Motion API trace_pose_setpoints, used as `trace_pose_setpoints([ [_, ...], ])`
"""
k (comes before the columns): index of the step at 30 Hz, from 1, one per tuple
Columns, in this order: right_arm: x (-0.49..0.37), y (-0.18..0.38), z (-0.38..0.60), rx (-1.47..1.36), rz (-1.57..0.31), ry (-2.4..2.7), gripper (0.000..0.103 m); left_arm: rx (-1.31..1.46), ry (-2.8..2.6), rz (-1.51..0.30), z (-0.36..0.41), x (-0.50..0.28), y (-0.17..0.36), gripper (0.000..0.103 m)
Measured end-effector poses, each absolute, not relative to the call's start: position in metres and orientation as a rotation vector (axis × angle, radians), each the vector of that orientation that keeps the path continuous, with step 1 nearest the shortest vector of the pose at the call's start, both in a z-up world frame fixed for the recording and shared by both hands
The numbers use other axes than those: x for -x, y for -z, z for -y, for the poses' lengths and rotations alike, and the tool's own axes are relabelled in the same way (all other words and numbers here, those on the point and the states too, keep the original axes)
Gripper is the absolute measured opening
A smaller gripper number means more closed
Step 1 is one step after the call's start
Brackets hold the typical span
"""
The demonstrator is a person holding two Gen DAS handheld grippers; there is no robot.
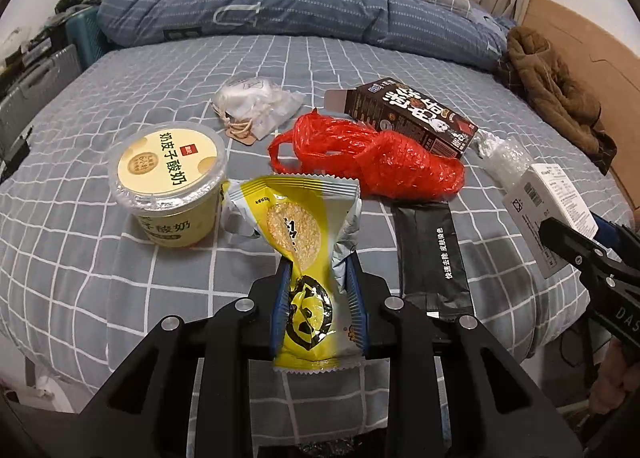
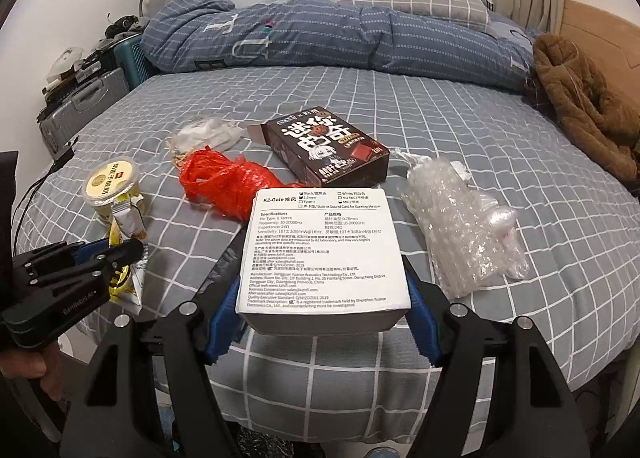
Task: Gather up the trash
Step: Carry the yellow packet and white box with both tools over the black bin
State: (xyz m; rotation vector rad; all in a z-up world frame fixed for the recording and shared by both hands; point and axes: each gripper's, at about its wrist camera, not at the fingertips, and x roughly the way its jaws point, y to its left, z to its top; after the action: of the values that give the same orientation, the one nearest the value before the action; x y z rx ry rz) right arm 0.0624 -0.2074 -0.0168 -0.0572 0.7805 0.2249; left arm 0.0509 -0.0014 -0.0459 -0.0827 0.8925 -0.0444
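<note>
Left wrist view: the left gripper (image 1: pixel 318 282) is pinched nearly closed on one yellow snack wrapper (image 1: pixel 302 242), with a blue pad (image 1: pixel 280 298) on each side of it. The wrapper sticks up over the bed (image 1: pixel 120 290), which has a grey sheet with white squares. On the bed there is one yellow yogurt cup (image 1: pixel 170 182) with its lid on, just left of the wrapper. There is one red plastic bag (image 1: pixel 372 158), crumpled. Behind it lies one dark brown box (image 1: pixel 412 118) with an open flap. One clear plastic packet (image 1: pixel 256 102) lies farther back. One flat black pouch (image 1: pixel 434 254) lies right of the gripper. At the right edge, the right gripper (image 1: pixel 560 234) holds one white box (image 1: pixel 548 206), lifted off the sheet. One piece of bubble wrap (image 1: pixel 502 156) lies behind that. One blue quilt (image 1: pixel 280 6) and one brown coat (image 1: pixel 552 86) are at the back.

Right wrist view: the right gripper (image 2: pixel 324 298) stands fairly wide, with both blue pads pressed on the sides of the one white box (image 2: pixel 320 250). The box has small print on top. The bubble wrap (image 2: pixel 460 226) lies on the bed (image 2: pixel 520 138) to the right. The brown box (image 2: pixel 328 150) and red bag (image 2: pixel 224 182) lie beyond the white box. The yogurt cup (image 2: pixel 112 186) is at the left, and the clear packet (image 2: pixel 208 134) is farther back. The left gripper (image 2: pixel 116 254) is at the left edge with the yellow wrapper (image 2: pixel 128 242) in it. One hand (image 2: pixel 28 366) shows below it.
</note>
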Motion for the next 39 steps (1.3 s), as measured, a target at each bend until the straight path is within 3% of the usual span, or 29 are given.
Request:
trace_pose_setpoints([
  [39,0.038,-0.027,0.201,0.003,-0.697,-0.227,0.068,0.125,0.047,-0.795,0.007,0.057,-0.004,0.025],
])
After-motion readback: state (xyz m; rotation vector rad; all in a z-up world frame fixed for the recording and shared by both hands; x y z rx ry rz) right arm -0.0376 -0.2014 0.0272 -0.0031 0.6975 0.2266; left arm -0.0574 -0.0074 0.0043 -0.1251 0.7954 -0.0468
